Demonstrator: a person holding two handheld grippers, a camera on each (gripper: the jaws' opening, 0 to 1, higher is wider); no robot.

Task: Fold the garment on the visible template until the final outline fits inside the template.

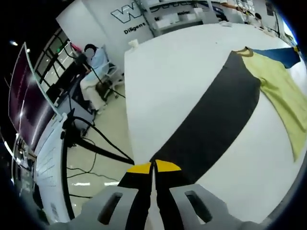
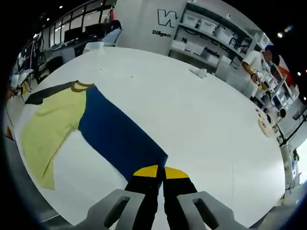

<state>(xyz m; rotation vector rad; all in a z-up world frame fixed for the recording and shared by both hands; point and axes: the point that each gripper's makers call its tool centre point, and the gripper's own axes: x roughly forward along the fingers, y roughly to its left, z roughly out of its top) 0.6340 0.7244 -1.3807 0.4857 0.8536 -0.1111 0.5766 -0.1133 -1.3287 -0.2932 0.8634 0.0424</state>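
Garment (image 2: 72,124) flat on white table (image 2: 201,124), both tongs (image 1: 153,166) (image 2: 160,171) pinched on its hem corners, open tabletop beyond.

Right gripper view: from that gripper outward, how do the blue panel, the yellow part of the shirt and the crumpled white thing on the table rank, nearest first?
1. Blue panel: its corner lies at the right gripper tips.
2. Yellow part: left, beyond the blue.
3. White thing: far up the table, near its back edge.

Shelving (image 2: 211,31) along far wall, seated person (image 1: 93,57) beside tripod (image 1: 103,84) (left of table).
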